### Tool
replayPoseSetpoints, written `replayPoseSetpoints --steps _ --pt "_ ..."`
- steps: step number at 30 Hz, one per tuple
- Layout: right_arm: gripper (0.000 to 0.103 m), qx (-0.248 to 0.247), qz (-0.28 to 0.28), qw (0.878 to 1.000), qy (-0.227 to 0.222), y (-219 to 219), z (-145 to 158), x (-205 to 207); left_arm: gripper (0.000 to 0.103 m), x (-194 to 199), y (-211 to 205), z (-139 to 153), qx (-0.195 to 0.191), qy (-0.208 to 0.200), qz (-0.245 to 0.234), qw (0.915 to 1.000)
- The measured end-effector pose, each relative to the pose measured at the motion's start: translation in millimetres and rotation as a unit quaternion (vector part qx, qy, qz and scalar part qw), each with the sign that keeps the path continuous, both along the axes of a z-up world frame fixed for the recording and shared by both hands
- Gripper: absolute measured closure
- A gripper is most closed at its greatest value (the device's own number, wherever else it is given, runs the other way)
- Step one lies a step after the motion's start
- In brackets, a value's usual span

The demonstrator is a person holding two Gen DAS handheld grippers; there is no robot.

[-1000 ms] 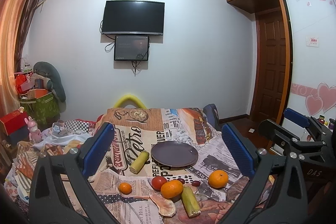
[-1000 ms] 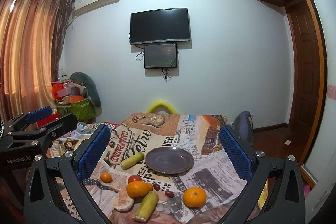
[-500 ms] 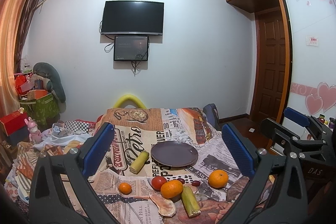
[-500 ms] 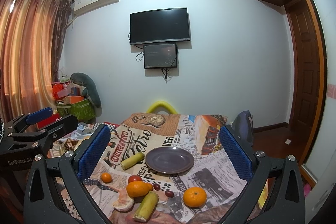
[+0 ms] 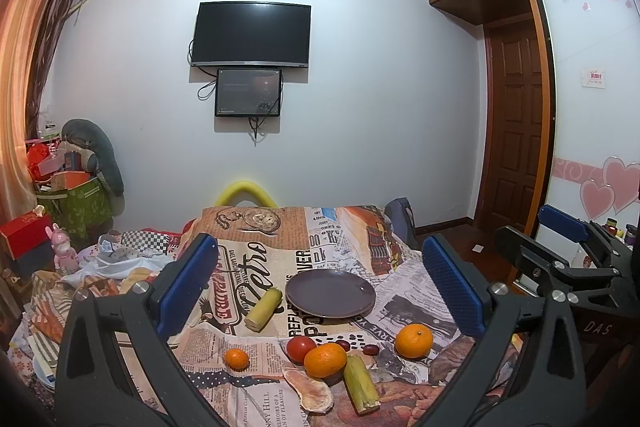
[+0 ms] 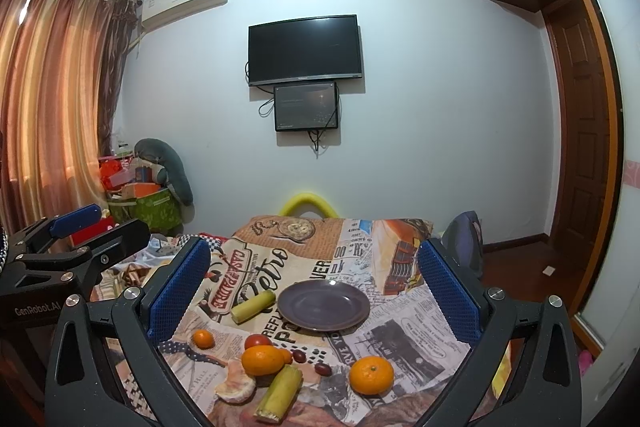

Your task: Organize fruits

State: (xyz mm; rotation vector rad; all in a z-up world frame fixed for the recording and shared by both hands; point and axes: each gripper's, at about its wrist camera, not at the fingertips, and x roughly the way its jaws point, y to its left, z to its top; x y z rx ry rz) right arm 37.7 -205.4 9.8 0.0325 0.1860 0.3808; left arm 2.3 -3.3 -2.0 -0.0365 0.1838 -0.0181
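Through the left wrist camera, you are holding the left gripper above the near edge of the printed cloth, its blue pads spread wide and gripping nothing. The purple plate is sitting bare in the middle of the cloth. A green cane piece is lying just to its left. Nearer to you, a small orange, a tomato, an orange touching that tomato, a peeled citrus piece and a second cane piece are clustered together. A larger orange is sitting apart on the right, with a dark date between it and the cluster. The right gripper is showing at the right edge.

Through the right wrist camera, you are keeping the right gripper wide open too, holding nothing, with the plate lying between its pads. The orange and cane piece are sitting near the bottom, the large orange to the right. Part of the left gripper is showing at the left, too little to judge its opening from here.
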Motion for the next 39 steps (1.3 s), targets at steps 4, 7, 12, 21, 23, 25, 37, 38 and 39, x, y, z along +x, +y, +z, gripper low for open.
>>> replayPoseSetpoints --steps 4,7,12,21,23,25,37,38,39 --pt "0.0 0.0 0.001 1.0 0.0 0.3 -0.2 -0.2 0.0 0.6 -1.1 -0.1 0.001 0.0 -0.001 1.0" --pt "0.0 0.0 0.002 1.0 0.001 1.1 0.2 -0.2 0.0 0.6 -1.0 0.0 0.0 0.0 -0.001 1.0" --pt "0.0 -0.004 0.002 1.0 -0.003 1.6 0.8 -0.2 0.0 0.1 -2.1 1.8 0.0 0.0 -0.002 1.0" --pt "0.0 -0.002 0.009 1.0 0.0 0.9 -0.8 1.6 0.0 -0.3 -3.2 3.9 -0.001 -0.001 -0.002 1.0" --pt "0.0 -0.002 0.009 1.0 -0.001 0.9 -0.9 2.0 0.0 -0.3 -3.2 3.7 -0.001 -0.001 -0.002 1.0" --pt "0.0 -0.002 0.006 1.0 0.0 1.1 -1.7 3.0 0.0 0.2 -3.5 3.5 0.0 0.0 -0.002 1.0" --pt "0.0 -0.039 -0.036 0.996 0.066 -7.6 -41.9 43.3 0.0 35.5 25.6 -25.8 -0.001 0.053 0.023 0.9983" --pt "0.0 -0.047 -0.038 0.995 0.077 -8.8 -47.9 50.1 0.0 38.2 28.9 -29.3 0.001 0.059 0.03 0.9978" --pt "0.0 -0.052 -0.036 0.994 0.087 -9.9 -51.6 54.5 0.0 40.5 32.7 -32.9 0.004 0.064 0.038 0.9972"
